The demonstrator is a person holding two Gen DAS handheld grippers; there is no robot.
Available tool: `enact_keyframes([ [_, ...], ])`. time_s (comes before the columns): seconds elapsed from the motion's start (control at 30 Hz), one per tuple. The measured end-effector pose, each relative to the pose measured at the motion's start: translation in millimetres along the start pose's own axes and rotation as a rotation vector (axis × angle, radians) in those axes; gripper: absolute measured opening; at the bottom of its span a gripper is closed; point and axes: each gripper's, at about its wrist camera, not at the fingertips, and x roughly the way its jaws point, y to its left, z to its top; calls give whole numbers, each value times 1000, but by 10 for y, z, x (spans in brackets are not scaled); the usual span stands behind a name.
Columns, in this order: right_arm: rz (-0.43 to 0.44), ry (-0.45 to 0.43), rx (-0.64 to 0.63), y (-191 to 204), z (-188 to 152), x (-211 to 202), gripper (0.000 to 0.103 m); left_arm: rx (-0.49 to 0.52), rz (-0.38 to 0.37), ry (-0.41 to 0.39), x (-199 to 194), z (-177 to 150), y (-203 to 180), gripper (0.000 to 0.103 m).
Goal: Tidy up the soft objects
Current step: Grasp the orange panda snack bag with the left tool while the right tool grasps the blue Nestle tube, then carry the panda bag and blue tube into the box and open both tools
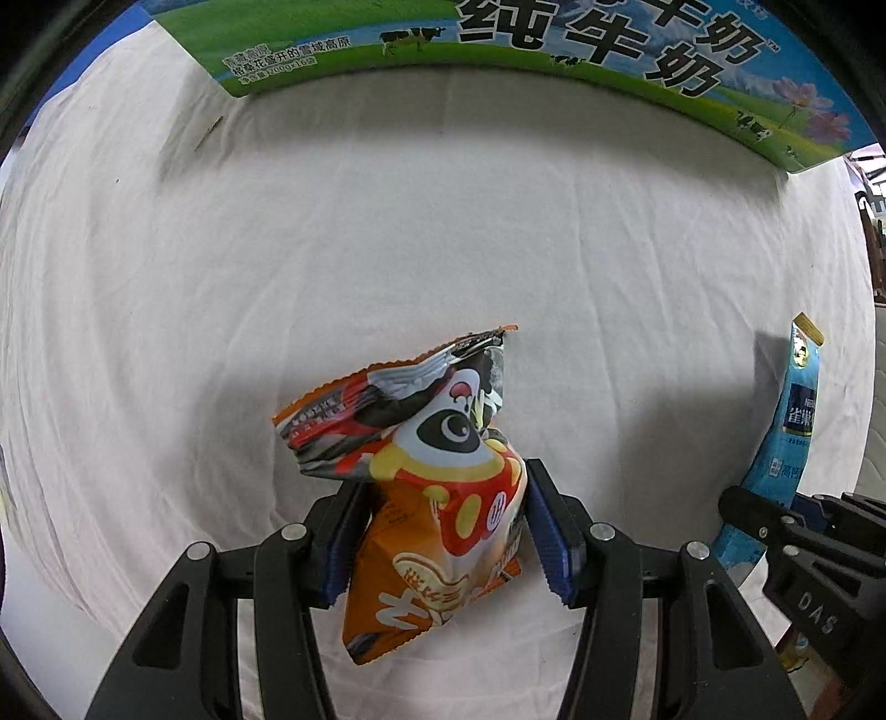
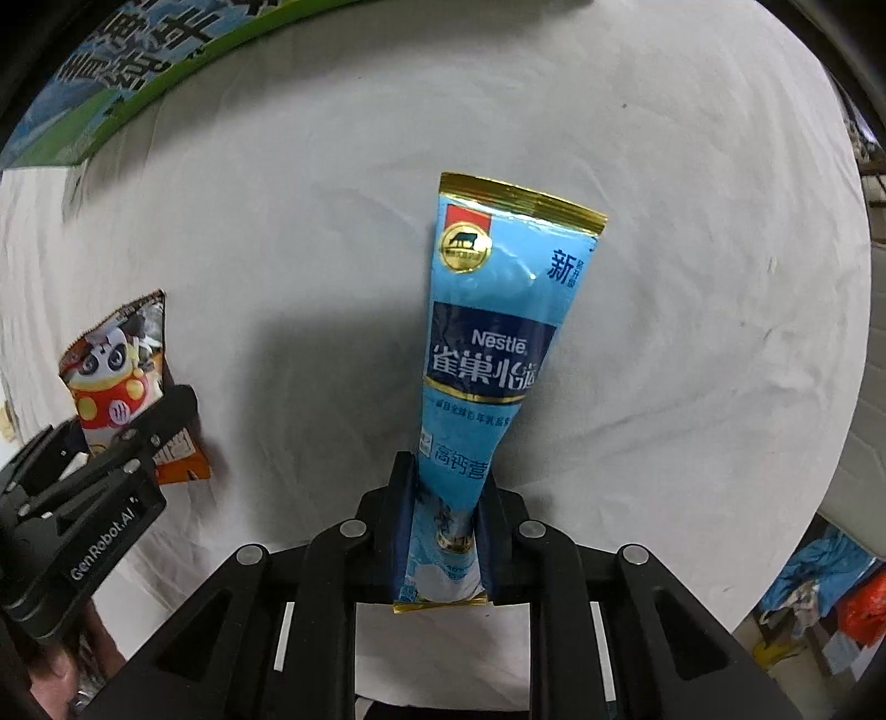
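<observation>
Left wrist, one orange snack bag [image 1: 437, 498], one blue sachet [image 2: 487, 354]

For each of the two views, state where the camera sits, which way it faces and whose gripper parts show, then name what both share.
Left wrist view: sits on the left gripper, faces forward along its fingers over the white cloth; its blue pads clamp the orange panda snack bag; the right gripper shows at the right edge.
Right wrist view: sits on the right gripper, faces forward; its fingers clamp the blue Nestle sachet; the left gripper shows at the left.
Shared: both packets, the cloth and the green-and-blue milk carton.
</observation>
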Motion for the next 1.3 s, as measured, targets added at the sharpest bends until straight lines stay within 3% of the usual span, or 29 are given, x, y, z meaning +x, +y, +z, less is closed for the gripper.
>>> enact_keyframes([
  [0.27, -119, -44, -29, 317, -169, -2, 20, -6, -1, -19, -72, -127, -27, 51],
  [0.4, -121, -53, -58, 401, -211, -23, 13, -2, -9, -22, 24, -191, -50, 51],
  [0.5, -77, -52, -66, 433, -272, -109, 12, 1, -33, -43, -150, -217, -61, 51],
  [0.7, 6, -140, -96, 478, -315, -799, 12, 12, -88, -147, -853, -214, -80, 51],
  [1.0, 119, -338, -122, 542, -222, -2097, 12, 59, -129, -360, -2058, -7, -92, 51],
  [1.2, 174, -427, -134, 592, -155, -2631, 12, 62, -145, -430, -2427, 292, -48, 51],
  [1.3, 181, -455, -137, 655, 72, -2903, 12, 59, -140, -448, -2510, 532, 26, 51],
])
